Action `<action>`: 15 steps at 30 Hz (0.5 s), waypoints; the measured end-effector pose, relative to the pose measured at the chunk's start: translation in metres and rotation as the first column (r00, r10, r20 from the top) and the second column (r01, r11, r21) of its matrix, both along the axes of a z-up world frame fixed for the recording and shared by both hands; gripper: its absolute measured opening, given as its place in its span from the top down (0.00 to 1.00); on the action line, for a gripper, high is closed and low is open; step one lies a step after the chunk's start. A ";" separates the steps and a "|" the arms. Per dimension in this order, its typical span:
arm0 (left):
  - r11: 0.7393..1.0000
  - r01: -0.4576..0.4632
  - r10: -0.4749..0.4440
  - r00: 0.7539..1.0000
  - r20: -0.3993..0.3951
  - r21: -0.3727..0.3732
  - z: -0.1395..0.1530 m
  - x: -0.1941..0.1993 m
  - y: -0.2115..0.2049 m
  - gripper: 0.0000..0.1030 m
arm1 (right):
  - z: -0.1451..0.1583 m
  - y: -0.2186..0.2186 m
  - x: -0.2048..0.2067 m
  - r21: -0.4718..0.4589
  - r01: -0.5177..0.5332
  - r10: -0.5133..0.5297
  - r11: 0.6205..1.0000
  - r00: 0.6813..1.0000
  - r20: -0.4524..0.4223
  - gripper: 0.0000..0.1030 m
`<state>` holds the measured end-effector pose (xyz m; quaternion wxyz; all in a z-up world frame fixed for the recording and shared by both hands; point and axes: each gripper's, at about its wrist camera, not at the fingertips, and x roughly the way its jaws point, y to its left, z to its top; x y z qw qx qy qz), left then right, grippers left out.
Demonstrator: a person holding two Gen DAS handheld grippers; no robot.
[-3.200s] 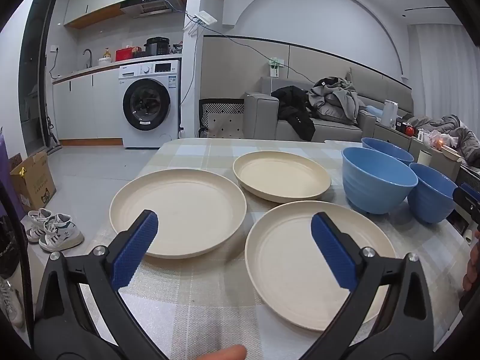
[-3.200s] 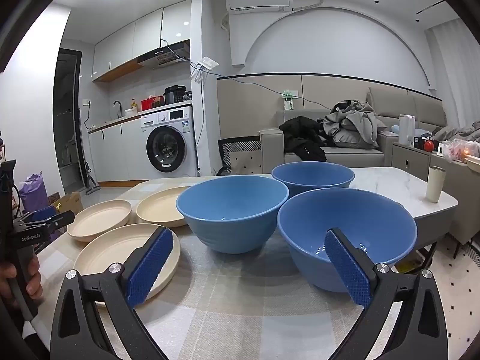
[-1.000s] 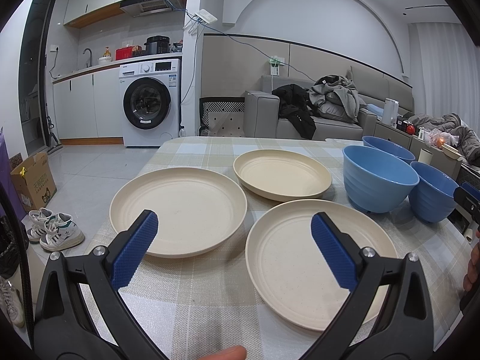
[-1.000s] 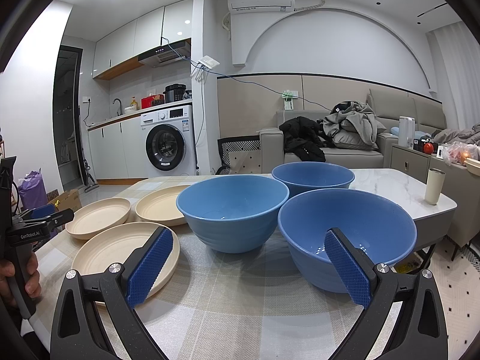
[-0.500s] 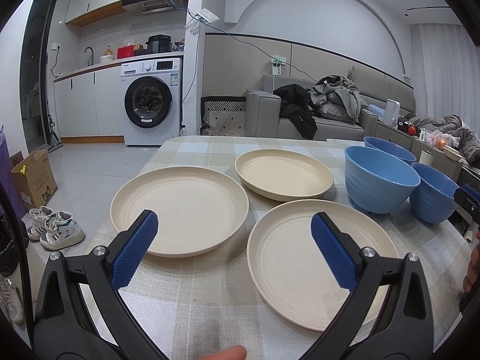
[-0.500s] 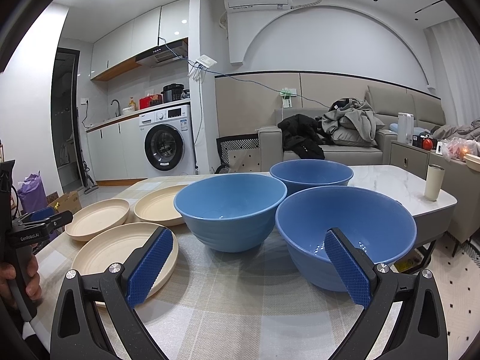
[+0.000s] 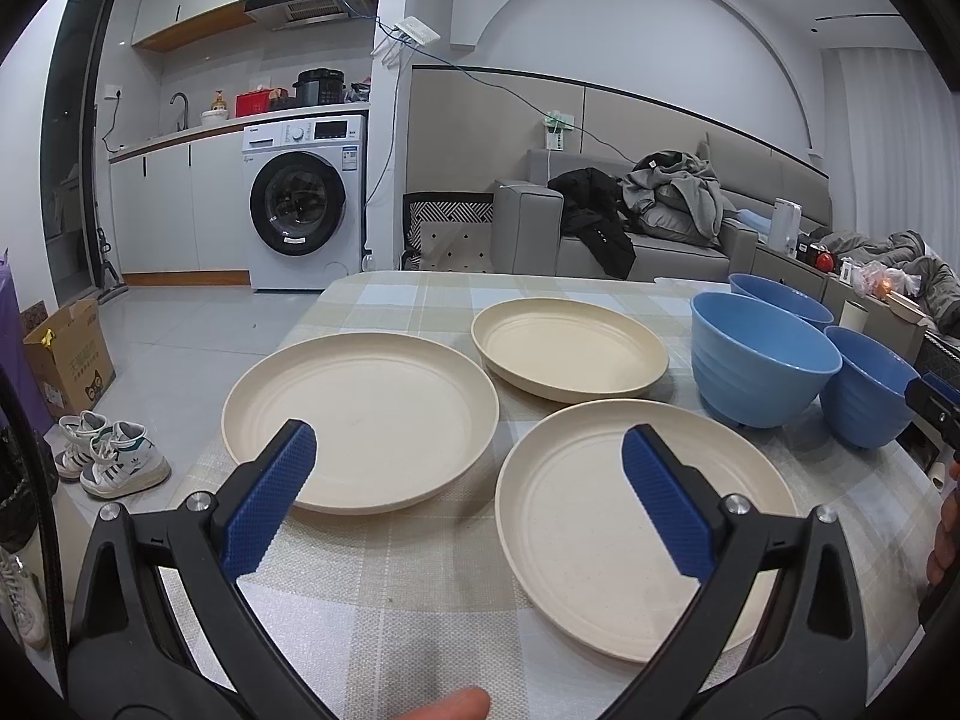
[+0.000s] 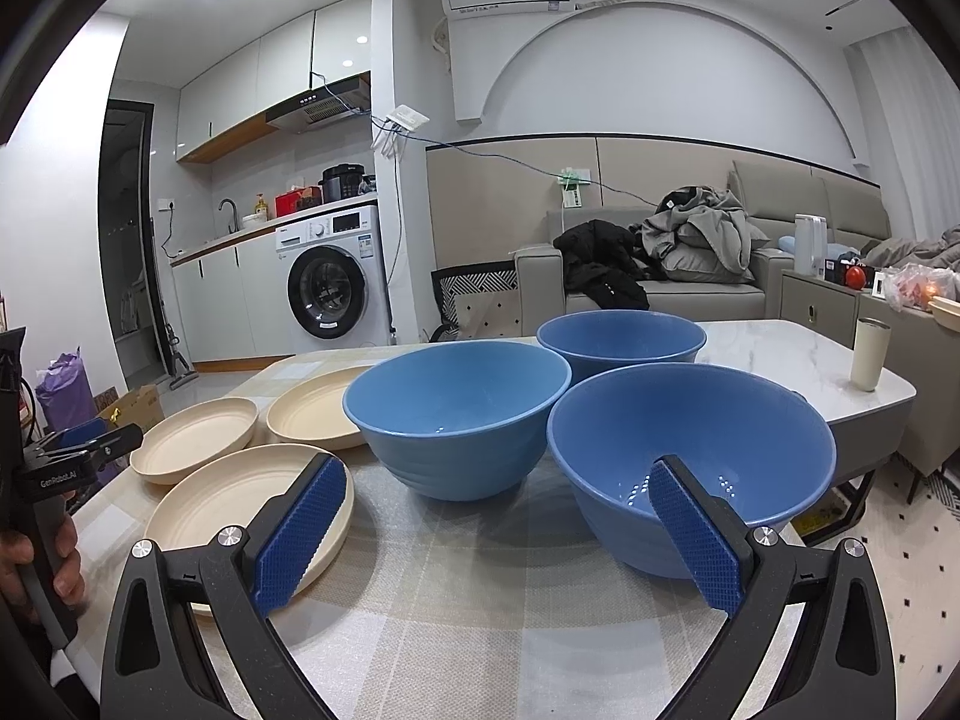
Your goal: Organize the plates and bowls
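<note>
Three cream plates lie apart on the checked tablecloth: a left plate [image 7: 360, 414], a far plate [image 7: 570, 348] and a near right plate [image 7: 630, 516]. Three blue bowls stand to their right: a middle bowl [image 8: 459, 414], a far bowl [image 8: 621, 339] and a near bowl [image 8: 690, 456]. My left gripper [image 7: 468, 492] hangs open over the near table edge, between the left and near right plates, holding nothing. The right gripper [image 8: 498, 528] is open and empty too, its right finger [image 8: 696, 534] in front of the near bowl.
A hand holds the left gripper's handle [image 8: 48, 516] at the table's left end. A beige cup [image 8: 870, 354] stands on the marble table part at the right. Behind are a sofa [image 7: 630, 240] with clothes and a washing machine [image 7: 306, 204]; shoes [image 7: 108, 456] lie on the floor.
Both views have shifted only slightly; the plates and bowls stay where they were and both grippers remain open.
</note>
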<state>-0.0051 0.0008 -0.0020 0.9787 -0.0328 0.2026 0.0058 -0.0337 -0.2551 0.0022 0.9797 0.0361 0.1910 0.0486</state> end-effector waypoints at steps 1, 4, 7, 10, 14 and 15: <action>1.000 0.001 -0.001 1.000 0.004 -0.001 0.000 -0.001 -0.001 0.01 | 0.000 0.001 0.000 -0.003 0.000 0.000 1.000 1.000 -0.002 0.00; 1.000 -0.003 0.003 1.000 0.012 0.000 0.001 -0.007 0.000 0.01 | 0.002 0.001 0.000 -0.006 -0.006 0.006 1.000 1.000 -0.004 0.00; 1.000 -0.004 0.004 1.000 0.004 0.006 0.004 -0.005 0.008 0.01 | 0.004 0.003 0.000 -0.010 -0.010 0.010 1.000 1.000 -0.009 0.00; 1.000 -0.006 0.006 1.000 0.011 -0.003 0.007 -0.005 0.007 0.01 | 0.008 0.004 0.001 -0.007 -0.012 0.012 1.000 1.000 -0.008 0.00; 1.000 -0.020 0.021 1.000 0.018 -0.021 0.019 -0.011 0.013 0.01 | 0.016 0.008 0.000 -0.010 -0.018 0.018 1.000 1.000 -0.007 0.00; 0.999 -0.022 0.023 1.000 0.017 -0.027 0.023 -0.013 0.016 0.01 | 0.018 0.009 0.000 -0.012 -0.021 0.021 1.000 1.000 -0.009 0.00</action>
